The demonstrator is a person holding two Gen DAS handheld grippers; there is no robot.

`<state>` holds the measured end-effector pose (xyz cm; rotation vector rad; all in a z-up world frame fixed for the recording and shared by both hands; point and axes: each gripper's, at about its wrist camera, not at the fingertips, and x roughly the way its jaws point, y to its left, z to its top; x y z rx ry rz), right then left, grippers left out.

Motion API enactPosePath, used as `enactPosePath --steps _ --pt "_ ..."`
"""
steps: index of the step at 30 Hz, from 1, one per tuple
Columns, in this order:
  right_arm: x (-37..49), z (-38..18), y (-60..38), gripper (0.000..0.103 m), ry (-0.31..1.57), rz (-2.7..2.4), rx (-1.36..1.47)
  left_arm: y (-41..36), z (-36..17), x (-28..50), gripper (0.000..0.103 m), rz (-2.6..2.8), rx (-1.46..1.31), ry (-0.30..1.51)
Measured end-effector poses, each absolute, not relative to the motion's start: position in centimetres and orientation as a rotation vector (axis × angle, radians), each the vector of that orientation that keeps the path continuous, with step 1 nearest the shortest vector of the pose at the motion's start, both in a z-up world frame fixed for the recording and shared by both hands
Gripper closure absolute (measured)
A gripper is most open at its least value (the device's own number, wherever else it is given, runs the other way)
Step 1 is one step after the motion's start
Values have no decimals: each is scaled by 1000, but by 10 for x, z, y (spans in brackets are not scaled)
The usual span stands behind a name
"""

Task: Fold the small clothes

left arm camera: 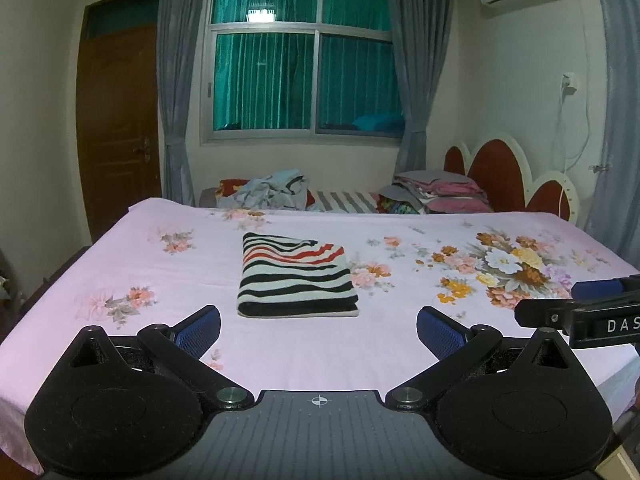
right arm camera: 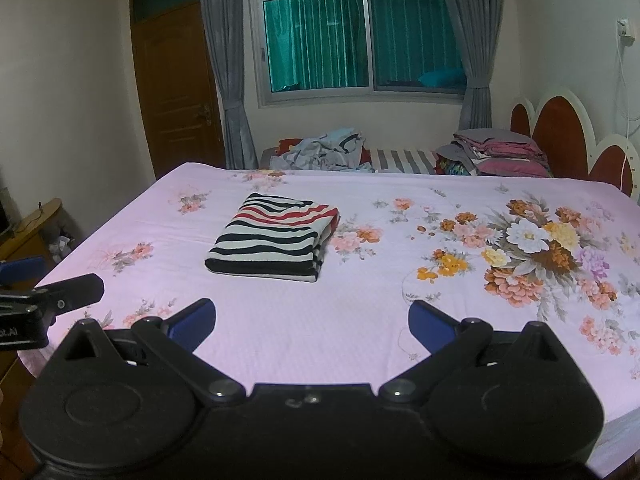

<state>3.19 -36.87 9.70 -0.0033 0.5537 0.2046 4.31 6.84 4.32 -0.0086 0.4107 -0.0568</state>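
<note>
Striped garment point(left arm camera: 297, 276) folded flat on the pink floral bedsheet point(left arm camera: 160, 264) | near: left gripper point(left arm camera: 318, 326) spread wide, holding nothing, above the bed's front edge | right gripper point(right arm camera: 311, 322) likewise released and empty, well short of the garment | far: loose clothes pile point(left arm camera: 276, 190) and stacked folded bedding point(left arm camera: 440, 194) below the window point(left arm camera: 304, 60).

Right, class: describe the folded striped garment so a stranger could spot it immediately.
Start at the pink floral bedsheet. Near its middle lies the striped garment, folded into a neat rectangle. Unlike the rumpled clothes pile behind, it carries black, white and red stripes.
</note>
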Motion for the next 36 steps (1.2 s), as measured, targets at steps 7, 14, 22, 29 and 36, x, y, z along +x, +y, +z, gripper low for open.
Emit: enactPosePath --steps 7,14,22,29,36 --pt "30 98 -371 0 550 202 -4 67 45 41 0 -58 -7 405" --pt "29 100 -372 0 548 201 -6 65 49 40 0 -62 -6 397" --pt "28 99 -372 0 548 200 -3 66 49 41 0 -62 -6 399" --pt "29 100 -373 0 547 201 -3 63 50 42 0 -61 3 401" --pt "29 99 -373 0 548 203 -2 63 50 42 0 -63 6 397"
